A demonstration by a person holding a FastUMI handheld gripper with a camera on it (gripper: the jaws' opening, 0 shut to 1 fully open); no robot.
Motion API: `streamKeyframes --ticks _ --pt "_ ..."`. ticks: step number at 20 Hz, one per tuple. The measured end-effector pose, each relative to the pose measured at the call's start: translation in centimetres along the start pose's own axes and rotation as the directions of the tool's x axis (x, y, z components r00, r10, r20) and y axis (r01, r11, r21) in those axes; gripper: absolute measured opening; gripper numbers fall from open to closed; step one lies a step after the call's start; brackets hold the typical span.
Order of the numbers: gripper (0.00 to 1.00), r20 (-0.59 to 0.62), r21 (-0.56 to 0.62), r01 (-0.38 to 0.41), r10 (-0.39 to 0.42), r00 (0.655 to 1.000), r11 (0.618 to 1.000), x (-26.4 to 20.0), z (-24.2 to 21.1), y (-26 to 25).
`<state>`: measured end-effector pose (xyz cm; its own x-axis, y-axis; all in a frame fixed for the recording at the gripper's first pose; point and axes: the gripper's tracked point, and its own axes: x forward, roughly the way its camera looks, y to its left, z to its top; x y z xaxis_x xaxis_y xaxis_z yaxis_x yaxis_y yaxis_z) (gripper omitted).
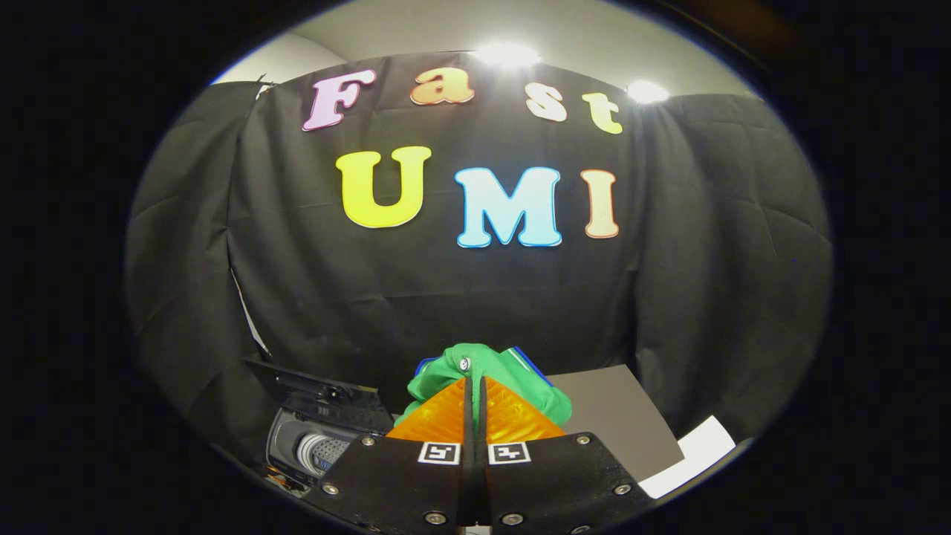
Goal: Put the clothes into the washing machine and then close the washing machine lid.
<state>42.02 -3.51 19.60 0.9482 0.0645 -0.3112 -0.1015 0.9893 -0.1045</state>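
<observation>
Green garment pinched in my fingers, held up in front of the booth's black cloth wall point(475, 297).

Low on my left sits the washing machine point(316, 442), its lid point(312, 390) standing open and the perforated drum showing inside. A grey board point(624, 423) lies to my right, a white sheet point(691, 457) beyond its near edge. My gripper point(475, 401) is clenched, both fingers pressing on the bunched green clothes point(483, 371), which bulge just past my fingertips.
</observation>
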Motion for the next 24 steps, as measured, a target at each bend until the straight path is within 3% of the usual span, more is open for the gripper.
streamKeyframes --ticks 14,24 --pt "0.00 -0.040 0.000 -0.052 0.052 0.998 0.999 -1.4 -2.7 16.7" --pt "0.00 -0.117 -0.006 -0.089 0.088 0.989 0.996 1.9 -7.5 25.5"
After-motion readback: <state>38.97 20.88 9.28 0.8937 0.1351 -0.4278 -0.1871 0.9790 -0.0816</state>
